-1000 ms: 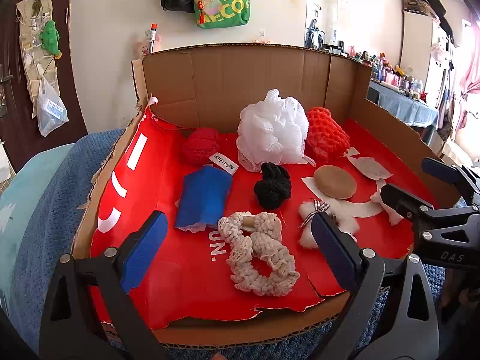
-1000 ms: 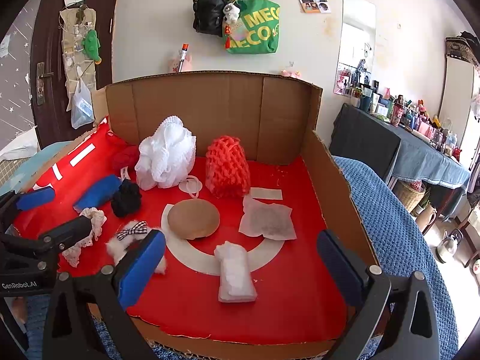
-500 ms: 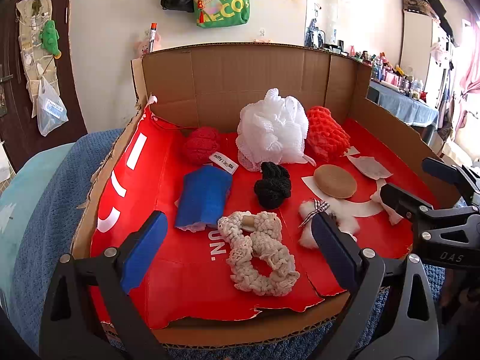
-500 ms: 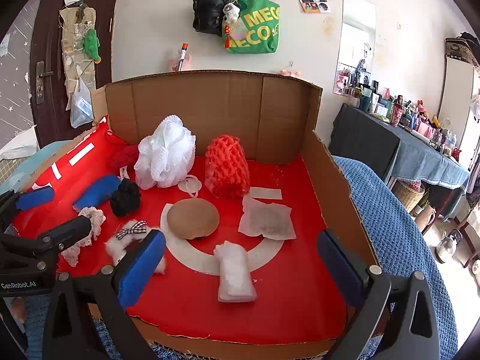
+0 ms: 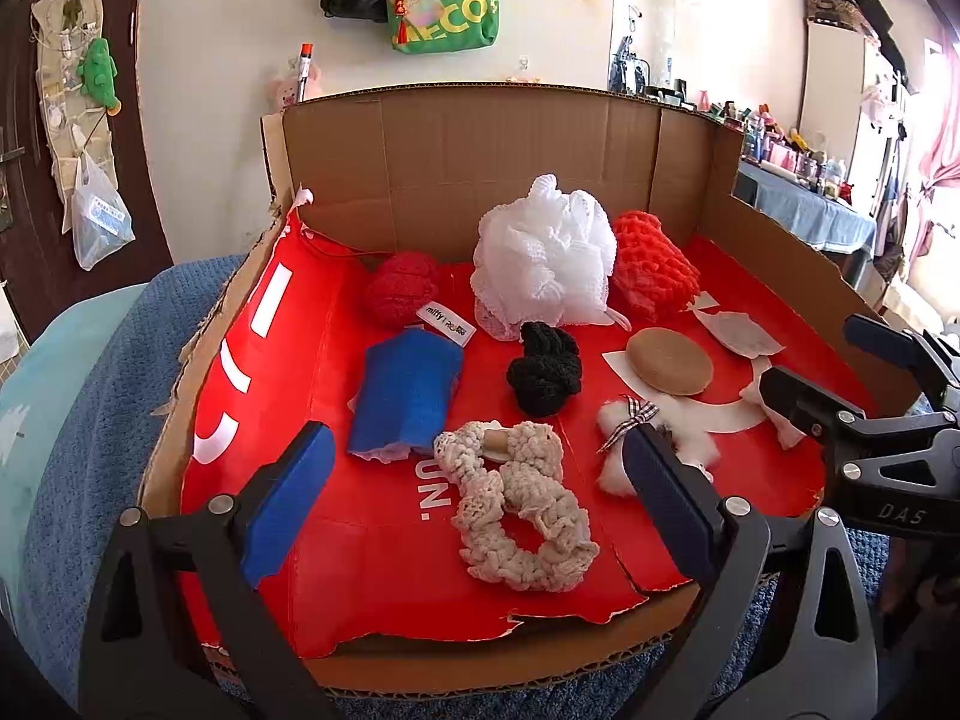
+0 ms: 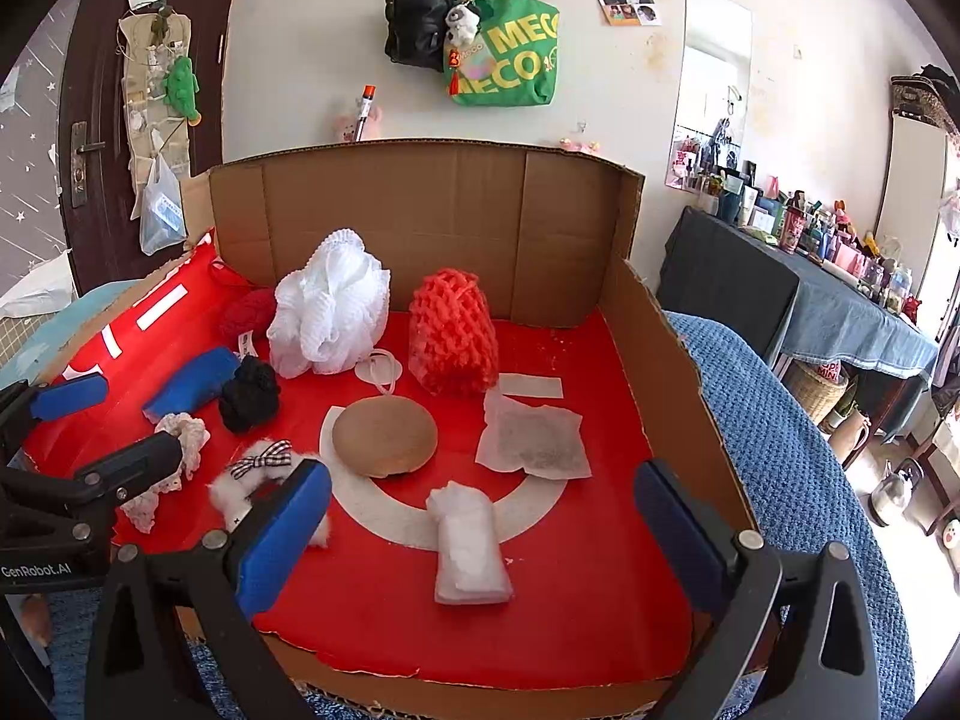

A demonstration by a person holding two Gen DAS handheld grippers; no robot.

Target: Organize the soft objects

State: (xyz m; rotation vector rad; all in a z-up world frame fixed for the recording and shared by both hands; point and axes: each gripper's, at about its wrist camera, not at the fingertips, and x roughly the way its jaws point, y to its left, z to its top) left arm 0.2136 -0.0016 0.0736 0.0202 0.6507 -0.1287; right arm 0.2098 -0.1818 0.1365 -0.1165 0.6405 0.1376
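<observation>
A cardboard box [image 5: 498, 138] with a red floor holds several soft objects. A cream crochet scrunchie [image 5: 519, 507] lies nearest my left gripper [image 5: 480, 492], which is open and empty above the front edge. Behind it lie a blue cloth roll [image 5: 408, 399], a black knit ball [image 5: 543, 375], a red knit ball [image 5: 402, 288], a white mesh puff [image 5: 543, 264] and an orange knit pouch [image 5: 651, 267]. My right gripper [image 6: 486, 531] is open and empty over a white wrapped pad [image 6: 471, 546]. A tan round sponge [image 6: 384, 435], a paper sachet [image 6: 534, 435] and a white fluffy piece with a checked bow [image 6: 258, 468] lie near.
The box stands on a blue knit blanket [image 6: 774, 438]. Its back and right walls stand high; the front edge [image 6: 468, 699] is low and torn. A dresser with a blue cover [image 6: 840, 306] is at the right. Bags hang on the wall [image 6: 498, 54] behind.
</observation>
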